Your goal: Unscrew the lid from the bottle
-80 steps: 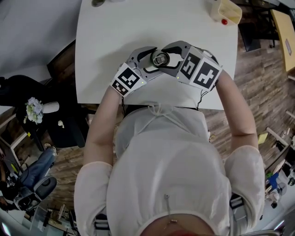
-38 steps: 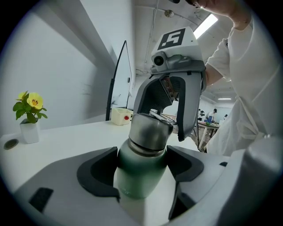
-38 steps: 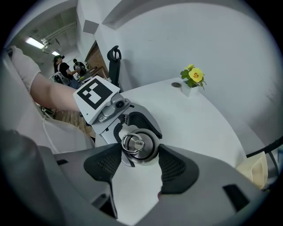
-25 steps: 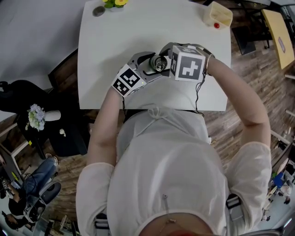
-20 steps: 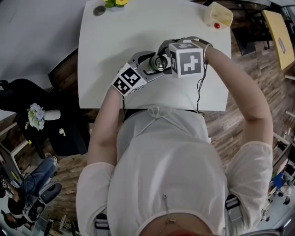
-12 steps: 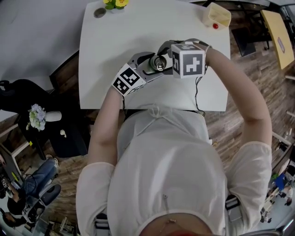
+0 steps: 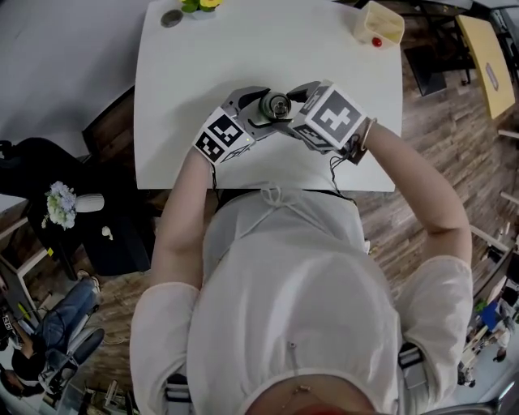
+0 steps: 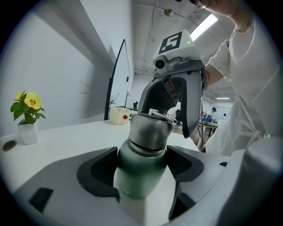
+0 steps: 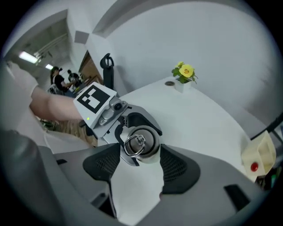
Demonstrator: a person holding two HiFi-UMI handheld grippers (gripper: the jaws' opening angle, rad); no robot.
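A green metal bottle stands upright on the white table. My left gripper is shut on its body, both pads pressing the sides. The silver lid with its wire ring sits on the neck. My right gripper reaches down from above with the lid between its pads. Its jaws have just been opening, and the pads flank the lid without squeezing it.
A small white pot with a yellow flower and a round disc stand at the far left edge. A pale yellow container with a red piece sits far right. The table's near edge lies just below the grippers.
The right gripper has rolled about its own axis, its marker cube swinging round toward the right, while staying over the lid. The left gripper and bottle have stayed put.
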